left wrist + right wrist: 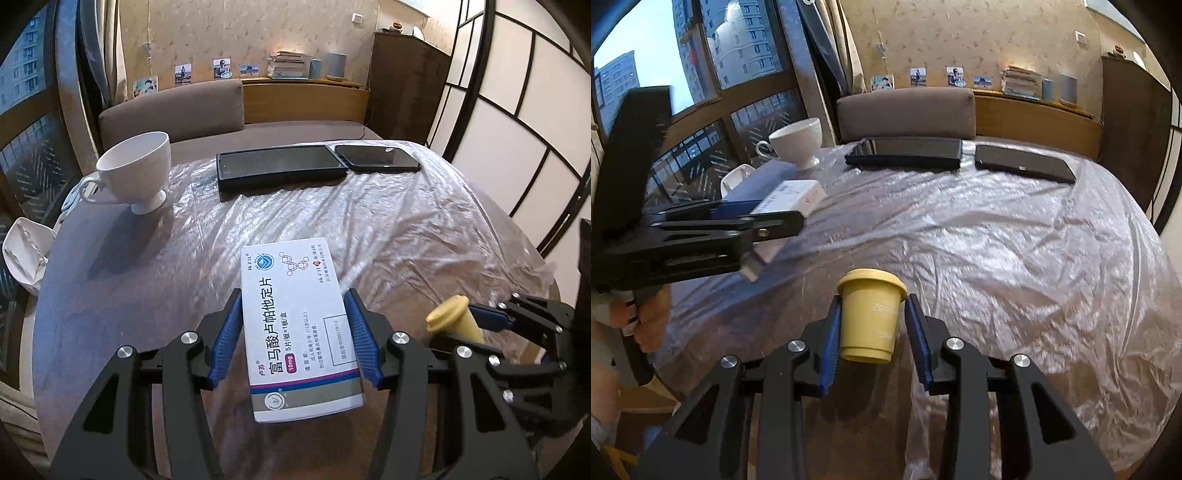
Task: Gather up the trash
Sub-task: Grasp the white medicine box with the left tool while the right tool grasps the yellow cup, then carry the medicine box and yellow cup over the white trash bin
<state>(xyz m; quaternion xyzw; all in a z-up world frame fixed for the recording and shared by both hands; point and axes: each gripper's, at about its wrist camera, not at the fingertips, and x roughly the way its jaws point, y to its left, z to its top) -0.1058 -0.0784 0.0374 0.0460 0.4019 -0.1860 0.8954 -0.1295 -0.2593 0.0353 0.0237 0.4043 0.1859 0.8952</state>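
My left gripper (293, 314) is shut on a white medicine box (295, 317) with a purple stripe and holds it above the plastic-covered table (406, 229). The box also shows in the right wrist view (790, 199), at the left in the left gripper (731, 229). My right gripper (873, 314) is shut on a small yellow cup (870, 317), held upright over the table's near edge. In the left wrist view the yellow cup (452, 319) sits at the right in the right gripper (491, 321).
A white teacup (138, 170) stands at the table's far left, with a white crumpled item (24, 254) beyond the left edge. A black tablet (280, 166) and a black phone (376, 158) lie at the far side. A brown sofa (173, 110) is behind.
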